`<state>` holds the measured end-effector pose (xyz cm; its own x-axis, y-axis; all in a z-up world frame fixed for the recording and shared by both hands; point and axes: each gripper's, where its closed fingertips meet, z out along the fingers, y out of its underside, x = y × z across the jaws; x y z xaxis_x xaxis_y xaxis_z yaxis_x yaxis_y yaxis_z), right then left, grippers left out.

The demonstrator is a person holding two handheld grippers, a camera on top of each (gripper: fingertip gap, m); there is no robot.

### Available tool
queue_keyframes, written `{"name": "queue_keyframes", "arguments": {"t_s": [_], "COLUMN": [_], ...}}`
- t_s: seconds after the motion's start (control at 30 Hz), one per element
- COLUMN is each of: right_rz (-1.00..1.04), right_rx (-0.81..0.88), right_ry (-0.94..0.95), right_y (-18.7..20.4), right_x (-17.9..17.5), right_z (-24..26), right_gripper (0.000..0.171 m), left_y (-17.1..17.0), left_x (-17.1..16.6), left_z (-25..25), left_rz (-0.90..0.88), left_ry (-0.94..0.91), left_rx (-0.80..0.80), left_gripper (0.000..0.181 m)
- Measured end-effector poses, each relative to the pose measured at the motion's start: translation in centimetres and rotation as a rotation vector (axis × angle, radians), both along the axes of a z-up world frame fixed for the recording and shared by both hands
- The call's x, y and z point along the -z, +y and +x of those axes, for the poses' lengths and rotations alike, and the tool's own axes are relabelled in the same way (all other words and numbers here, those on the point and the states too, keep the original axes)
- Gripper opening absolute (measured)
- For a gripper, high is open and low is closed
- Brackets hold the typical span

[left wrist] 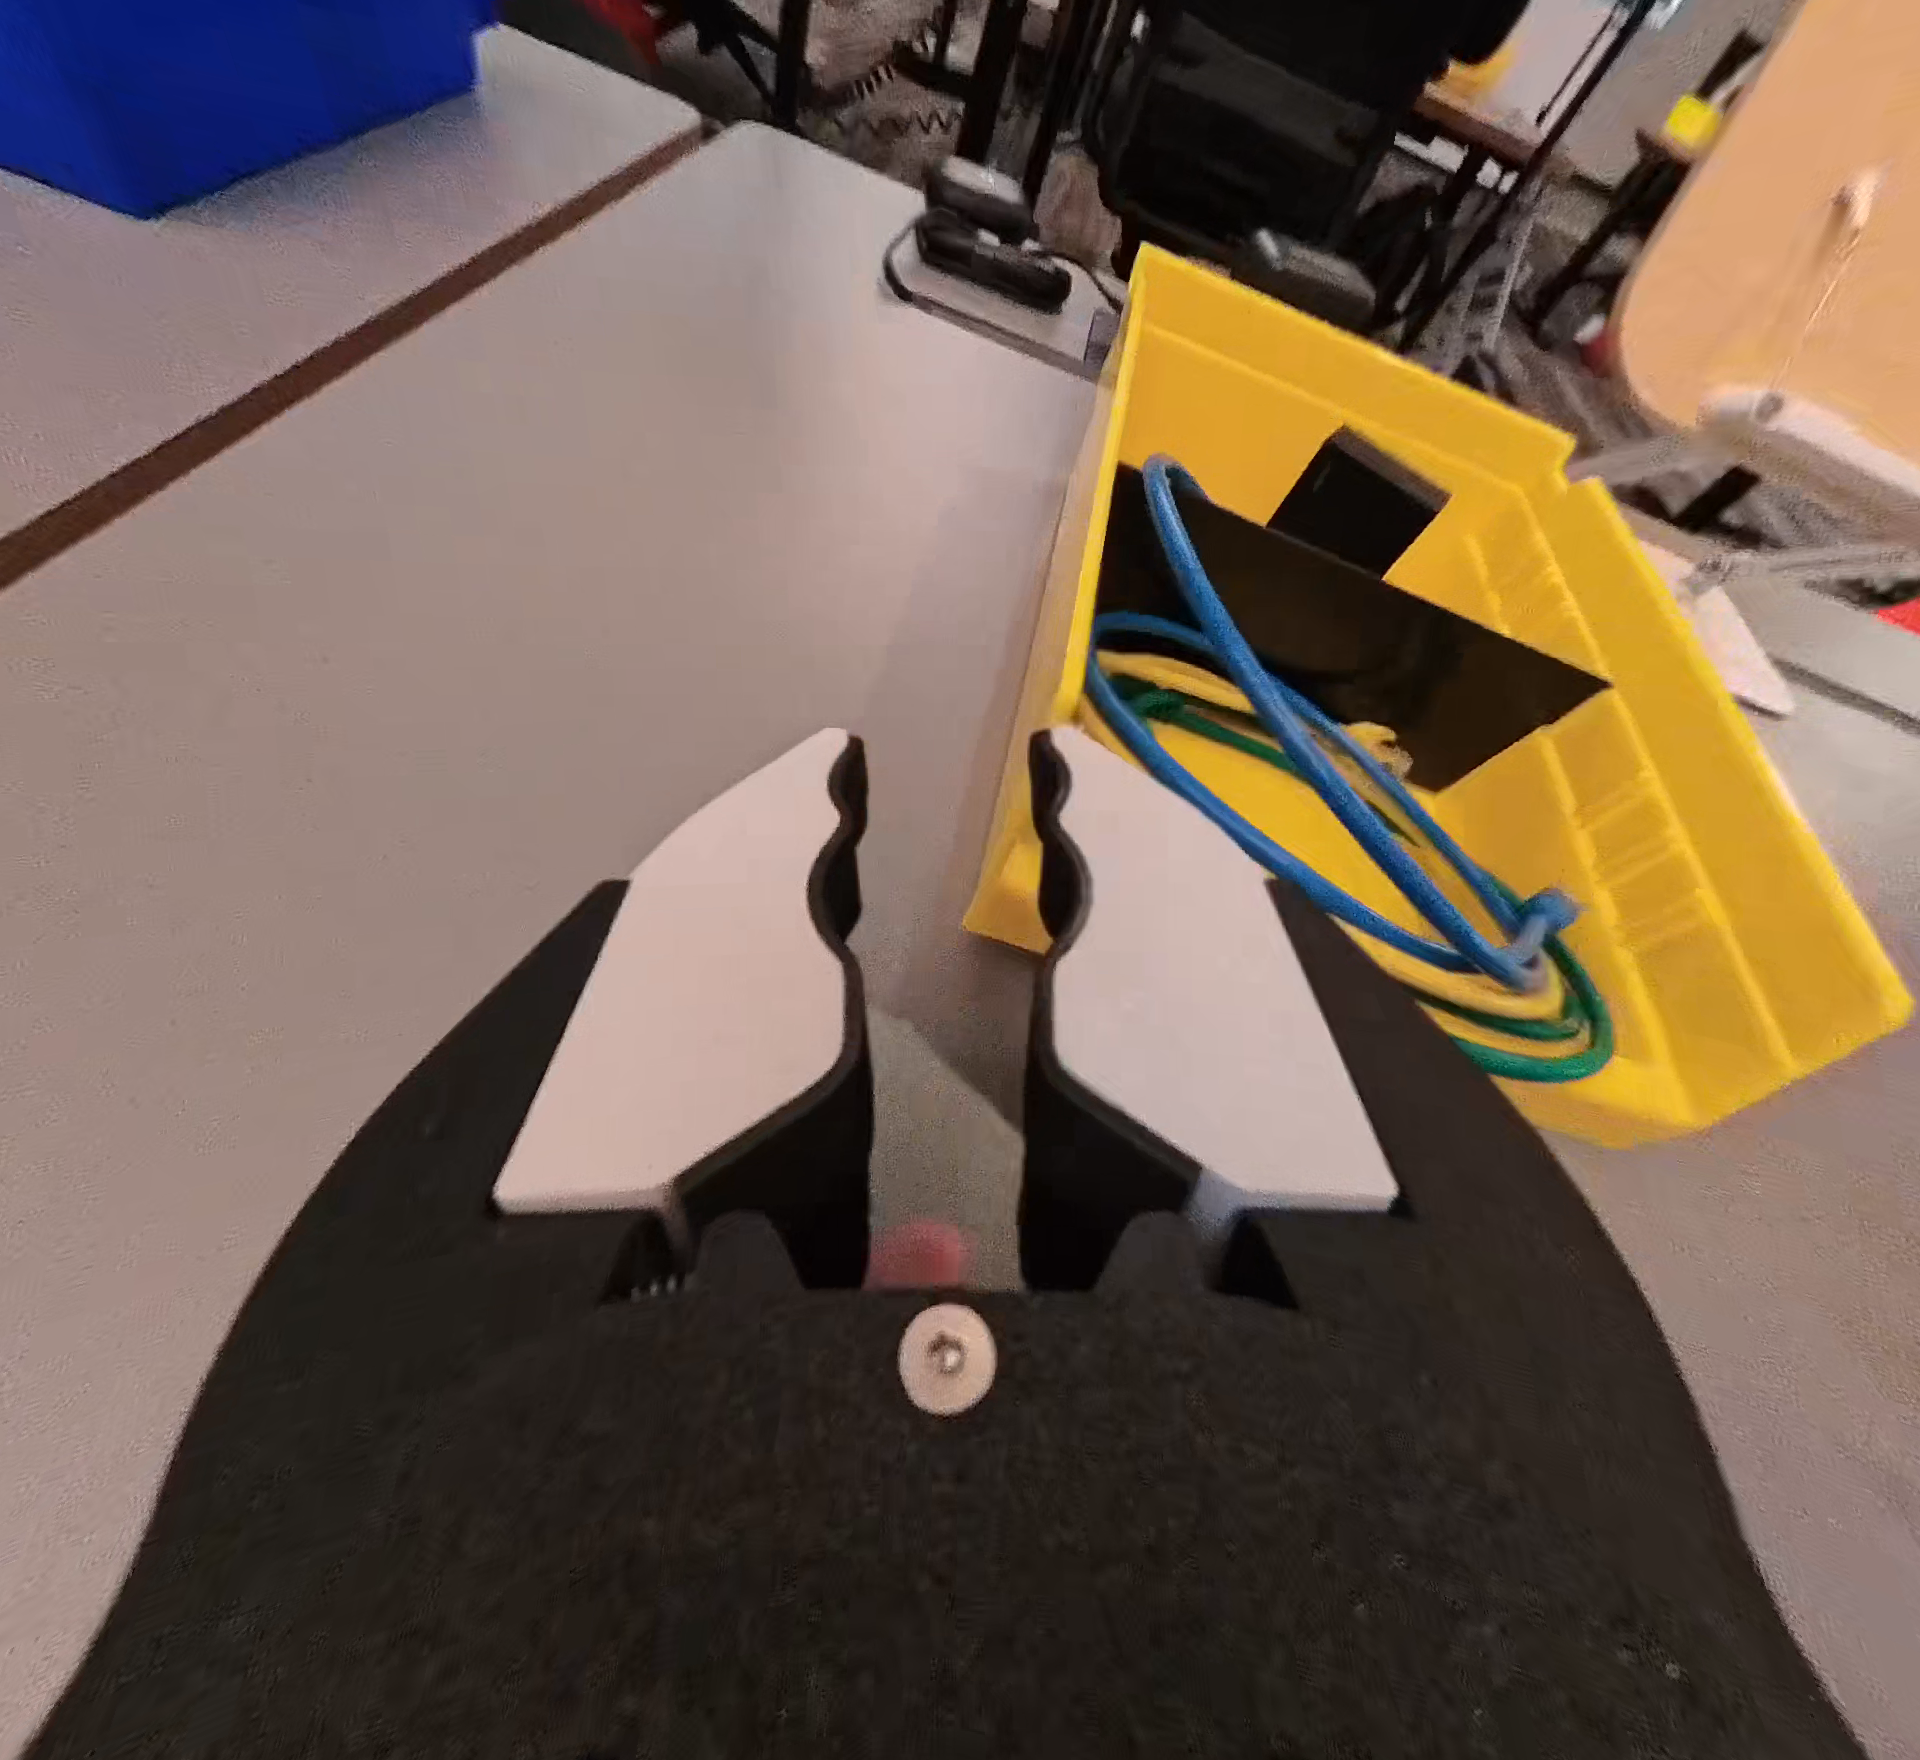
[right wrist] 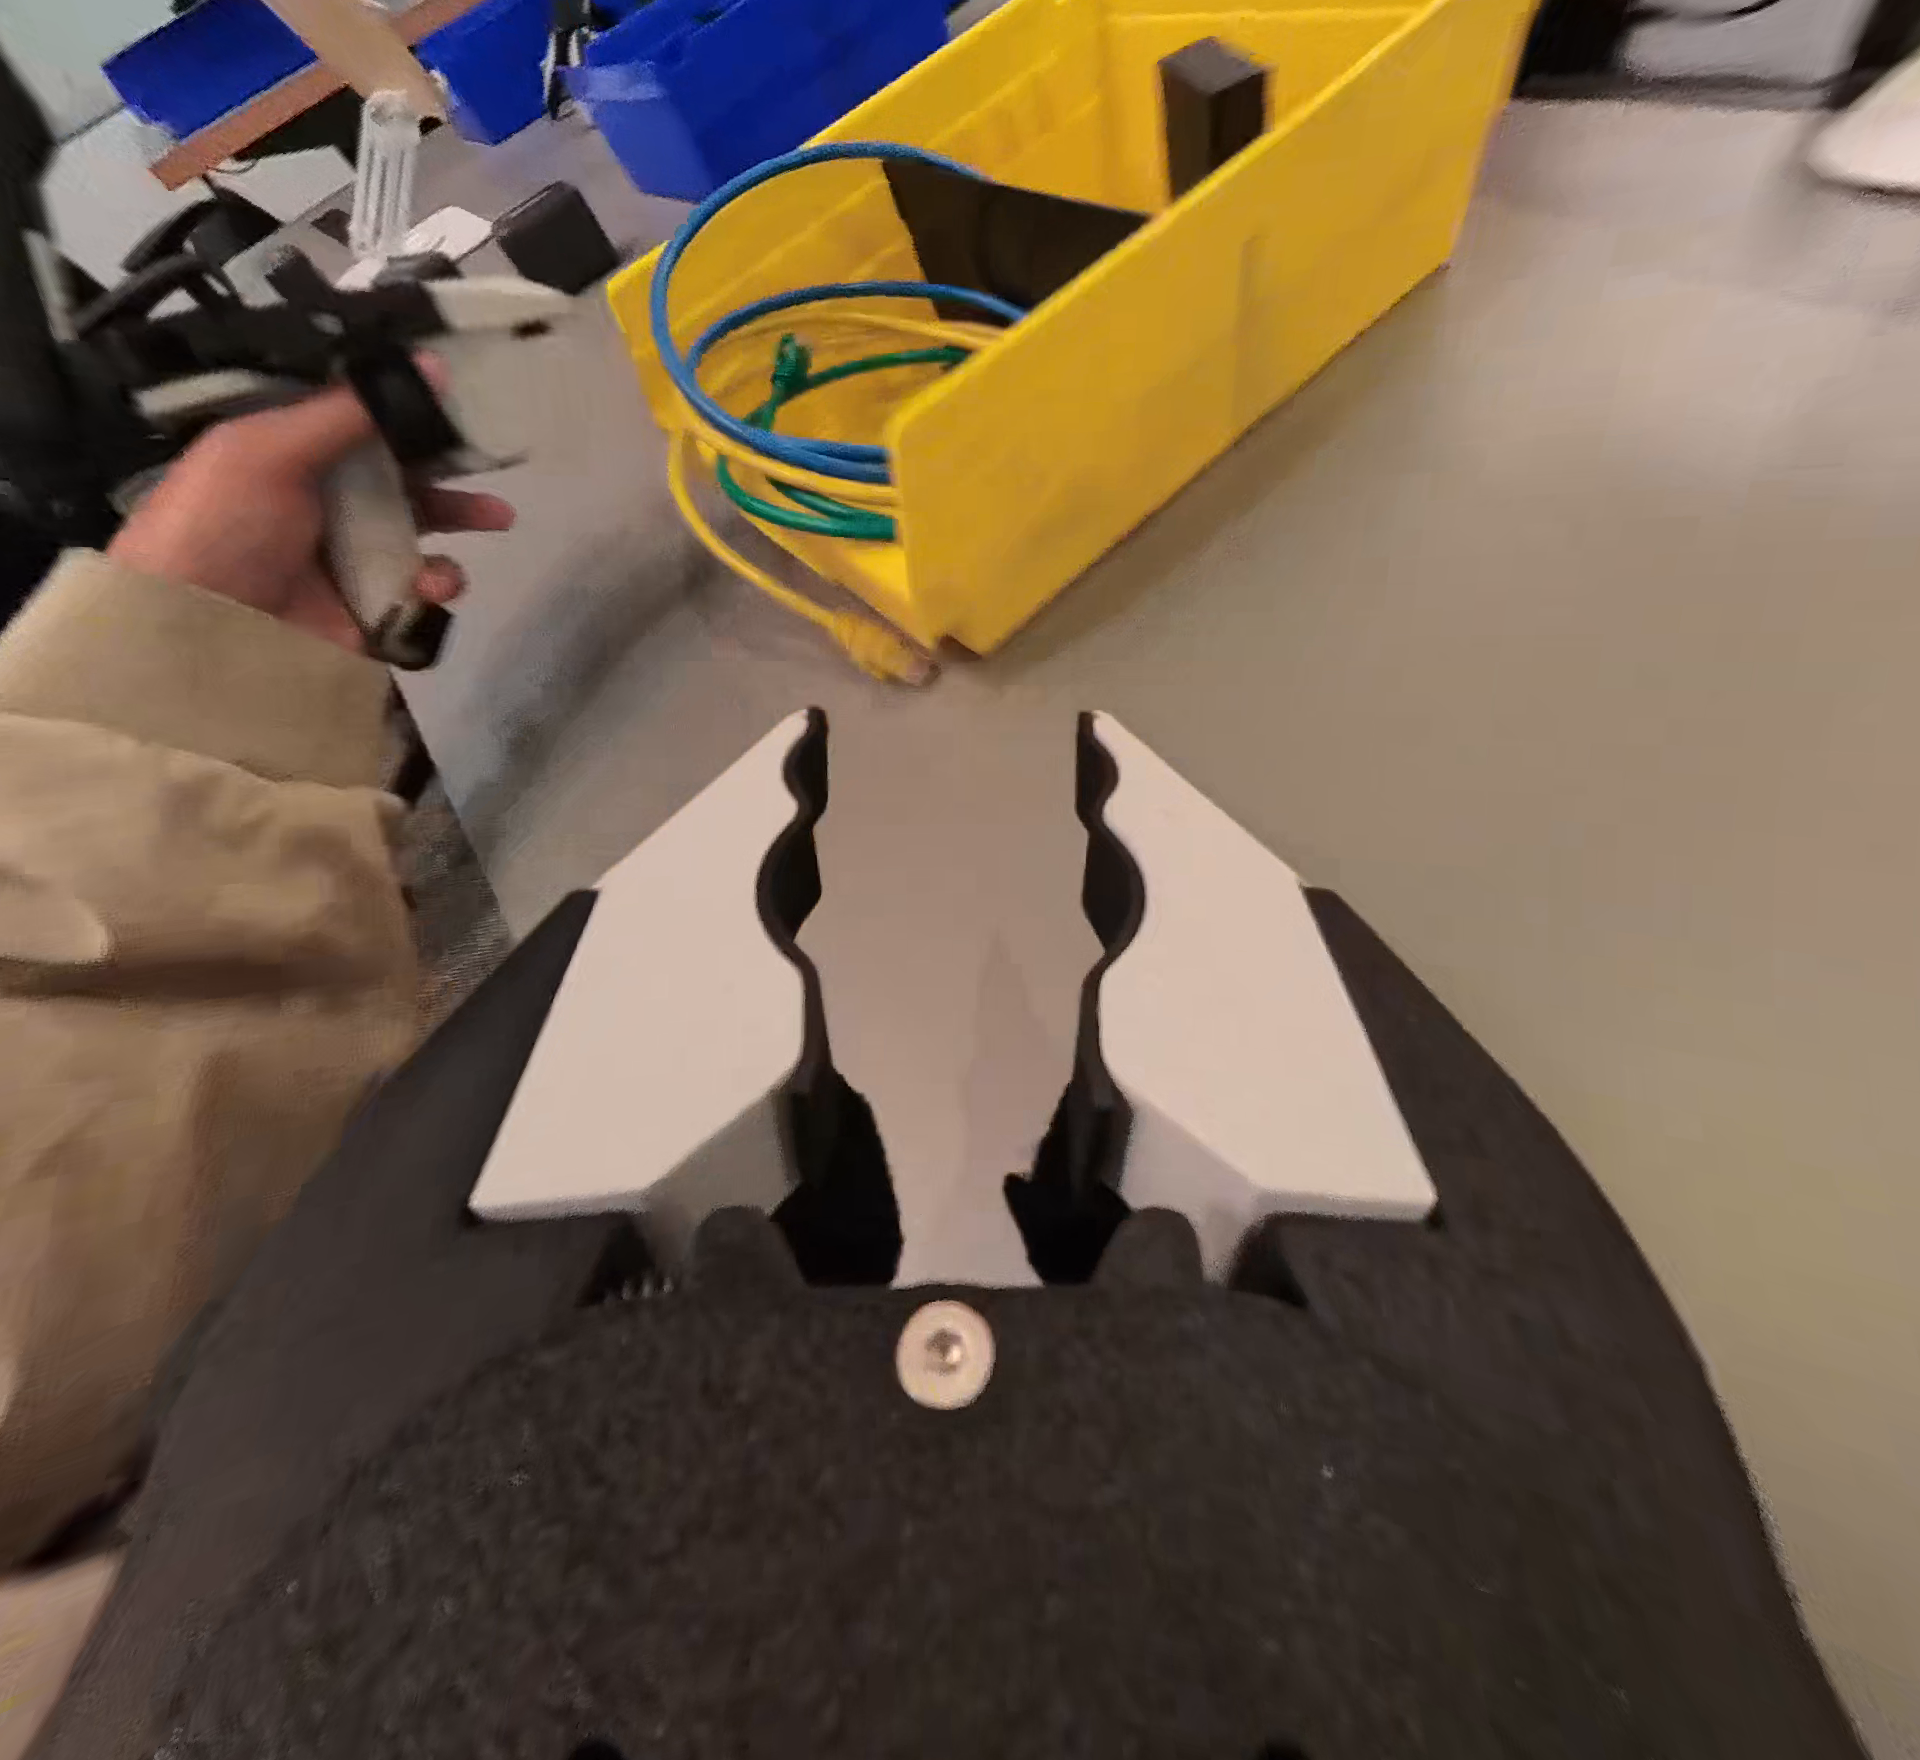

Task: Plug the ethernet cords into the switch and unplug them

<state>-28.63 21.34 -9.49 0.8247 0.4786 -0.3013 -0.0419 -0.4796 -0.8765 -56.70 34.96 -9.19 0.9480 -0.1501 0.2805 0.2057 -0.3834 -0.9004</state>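
Approaching with both the left gripper (left wrist: 948,754) and right gripper (right wrist: 951,723) parted and empty, cords (right wrist: 821,463) coiled in the yellow bin (right wrist: 1143,422) ahead of the fingertips, likely fetching a yellow plug (right wrist: 883,645) next.

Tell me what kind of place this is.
Probably an office or lab workroom: grey work tables, blue storage bins and a yellow parts bin holding ethernet cords, with chairs and desks behind.
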Motion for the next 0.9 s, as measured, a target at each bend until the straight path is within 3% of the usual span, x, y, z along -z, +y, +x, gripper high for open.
{"name": "queue_keyframes", "arguments": {"t_s": [0.13,0.23,0.33,0.43,0.53,0.73,0.9], "right_rz": [0.096,0.06,0.059,0.063,0.05,0.061,0.092], "right_rx": [0.153,0.434,0.685,0.796,0.793,0.702,0.666], "right_ry": [-0.096,-0.083,-0.026,-0.034,0.075,0.268,0.144], "right_y": [-4.4,-7.5,-11.5,-14.2,-14.2,-13.5,-13.1], "right_x": [0.0,1.8,3.4,4.1,3.7,2.9,2.9], "right_z": [10.9,20.5,28.8,33.8,35.5,33.1,31.8], "right_gripper": [0.05,0.048,0.041,0.041,0.041,0.038,0.038], "left_y": [-3.4,-7.2,-12.8,-16.1,-15.8,-14.0,-14.1], "left_x": [-2.9,-0.6,2.1,4.1,4.3,5.5,6.2], "left_z": [-0.2,4.9,11.2,15.9,18.0,16.7,17.1], "left_rz": [0.174,0.077,0.042,-0.037,-0.068,-0.067,-0.127], "left_ry": [0.053,0.123,0.051,-0.017,0.026,0.205,0.146], "left_rx": [-0.059,0.111,0.268,0.403,0.5,0.461,0.485], "left_gripper": [0.026,0.025,0.024,0.026,0.027,0.028,0.029]}}
